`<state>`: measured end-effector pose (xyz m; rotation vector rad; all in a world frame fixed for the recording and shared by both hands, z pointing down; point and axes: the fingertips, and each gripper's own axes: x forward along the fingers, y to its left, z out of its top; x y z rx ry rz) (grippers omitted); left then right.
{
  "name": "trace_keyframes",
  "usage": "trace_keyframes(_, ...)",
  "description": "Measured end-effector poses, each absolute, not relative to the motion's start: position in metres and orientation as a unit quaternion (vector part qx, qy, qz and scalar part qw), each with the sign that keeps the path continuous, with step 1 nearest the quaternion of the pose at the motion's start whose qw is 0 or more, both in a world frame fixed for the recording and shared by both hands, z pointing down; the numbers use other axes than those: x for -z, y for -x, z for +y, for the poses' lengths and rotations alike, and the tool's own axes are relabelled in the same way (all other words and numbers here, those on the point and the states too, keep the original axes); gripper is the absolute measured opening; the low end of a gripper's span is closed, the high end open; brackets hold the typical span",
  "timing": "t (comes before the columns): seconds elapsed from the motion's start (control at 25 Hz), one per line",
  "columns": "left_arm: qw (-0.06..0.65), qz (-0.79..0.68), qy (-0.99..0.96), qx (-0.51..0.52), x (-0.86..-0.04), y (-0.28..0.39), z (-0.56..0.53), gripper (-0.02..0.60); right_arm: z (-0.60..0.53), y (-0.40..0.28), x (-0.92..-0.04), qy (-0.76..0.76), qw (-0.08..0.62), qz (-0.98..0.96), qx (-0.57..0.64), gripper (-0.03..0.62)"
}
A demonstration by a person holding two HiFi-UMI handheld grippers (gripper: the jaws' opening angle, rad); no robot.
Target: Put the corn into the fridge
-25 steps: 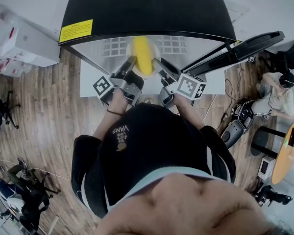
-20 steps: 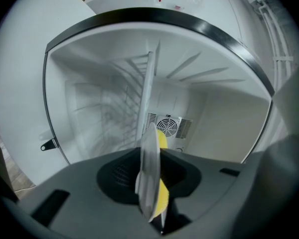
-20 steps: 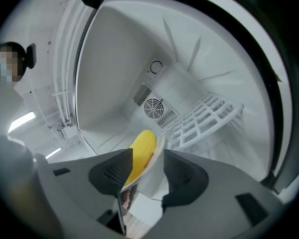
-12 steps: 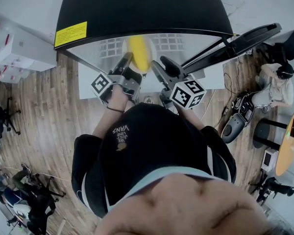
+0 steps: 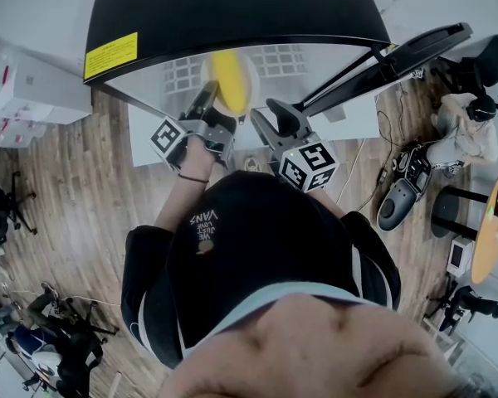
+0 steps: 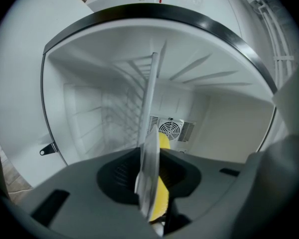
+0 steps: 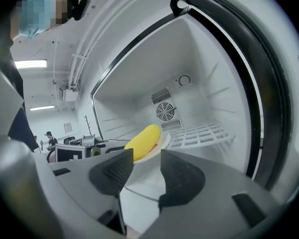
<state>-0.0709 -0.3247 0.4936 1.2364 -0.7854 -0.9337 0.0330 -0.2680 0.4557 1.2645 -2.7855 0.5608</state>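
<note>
A yellow corn cob (image 5: 228, 80) lies on a white plate (image 5: 247, 94) held inside the open fridge (image 5: 232, 7). My left gripper (image 5: 209, 99) is shut on the plate's near rim. In the left gripper view the plate (image 6: 150, 158) stands edge-on between the jaws, with the corn (image 6: 163, 195) behind it. My right gripper (image 5: 270, 116) hangs open just right of the plate and touches nothing. The right gripper view looks past its open jaws (image 7: 147, 171) at the corn (image 7: 143, 140) on the plate (image 7: 163, 142).
The fridge door (image 5: 398, 56) stands open to the right. Inside are a white wire shelf (image 7: 202, 132) and a round fan grille (image 7: 165, 112) on the back wall. White boxes (image 5: 25, 89) sit at the left, and a seated person (image 5: 469, 135) is at the far right.
The plate with the corn has gone a little deeper into the fridge with my left gripper. My right gripper has drawn back from the plate's rim and turned.
</note>
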Motion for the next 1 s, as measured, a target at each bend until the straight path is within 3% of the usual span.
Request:
trace_keyframes(0.4,0.646,-0.349,-0.537,0.416,-0.494,0.072,-0.326,0.097,-0.252,-0.012,-0.469,-0.397,0.084,-0.907,-0.113,0.123)
trace_keyframes(1.0,0.634,-0.336,-0.558,0.418,-0.489,0.071,-0.326,0.097,-0.255,-0.006,-0.476,-0.393,0.100,-0.907,-0.109,0.112)
